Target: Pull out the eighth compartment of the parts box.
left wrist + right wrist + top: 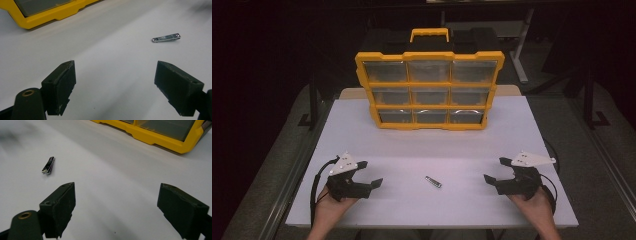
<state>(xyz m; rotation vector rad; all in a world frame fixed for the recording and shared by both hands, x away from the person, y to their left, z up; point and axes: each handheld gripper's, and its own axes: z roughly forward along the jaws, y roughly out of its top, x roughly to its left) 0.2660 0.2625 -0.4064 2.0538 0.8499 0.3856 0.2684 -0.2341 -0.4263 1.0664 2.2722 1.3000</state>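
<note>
Table: white tabletop (pixel 432 150) under dim light; dark surroundings on every side.

Organizer: yellow parts box (pixel 429 90) with a yellow carry handle on top, standing tilted back at the far middle of the table; three rows of three clear drawers face the person; what is inside the drawers cannot be made out; one lower corner of its frame shows at the top of the left gripper view (pixel 50 15) and another at the top of the right gripper view (pixel 160 135).

Small metal piece: a nail clipper (pixel 433 182), flat on the near middle of the table, lying slantwise; between the two tools and touching neither; well apart from the organizer; in the left gripper view (pixel 166 38) it lies ahead and to the right of the jaws; in the right gripper view (pixel 48 165) ahead and to the left.

Left gripper (pixel 364 172): held in the person's left hand (pixel 332 202) at the near left of the table; jaws spread wide with bare tabletop between them; nothing held; grey plate on top, cable trailing behind.

Right gripper (pixel 497 170): held in the right hand (pixel 534 202) at the near right; jaws likewise wide apart; grasping nothing; pointed inward toward the table's middle.
</note>
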